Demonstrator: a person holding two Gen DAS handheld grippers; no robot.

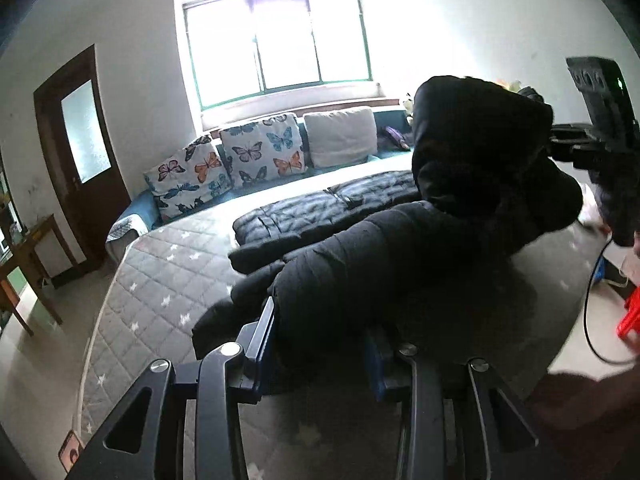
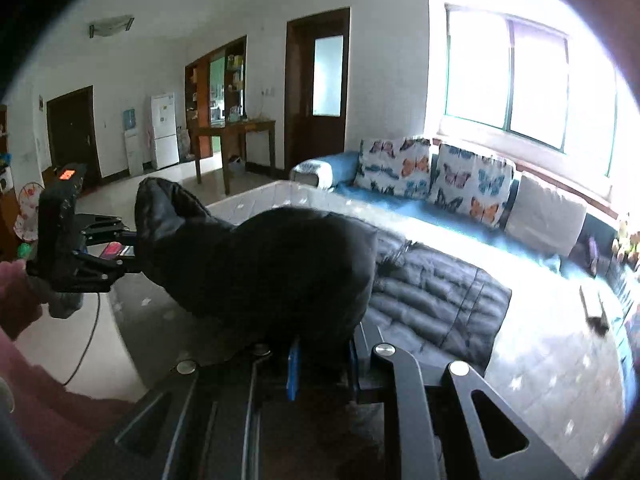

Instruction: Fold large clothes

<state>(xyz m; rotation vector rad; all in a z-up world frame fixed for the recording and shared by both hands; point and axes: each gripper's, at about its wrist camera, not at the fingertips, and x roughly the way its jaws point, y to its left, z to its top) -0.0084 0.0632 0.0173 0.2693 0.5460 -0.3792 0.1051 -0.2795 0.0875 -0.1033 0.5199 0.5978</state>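
A black puffer jacket (image 1: pixel 400 272) (image 2: pixel 288 264) lies partly on a grey quilted mattress (image 1: pixel 160 280) (image 2: pixel 540 360). Its near part is lifted and bunched, while the far part stays flat on the mattress. My left gripper (image 1: pixel 320 344) is shut on a thick fold of the lifted part. In the right wrist view it shows at the left (image 2: pixel 132 248), clamping the same fold. My right gripper (image 2: pixel 324 360) is shut on another bunch of the jacket. The left wrist view shows it at the far right (image 1: pixel 560 142), holding that bunch high.
A blue sofa with butterfly cushions (image 1: pixel 260 152) (image 2: pixel 472 184) runs behind the mattress under a bright window. A brown door (image 1: pixel 80 140) and a wooden table (image 1: pixel 32 252) (image 2: pixel 232 128) stand to the left. A red stool (image 1: pixel 632 316) and a black cable (image 1: pixel 588 300) are at the right.
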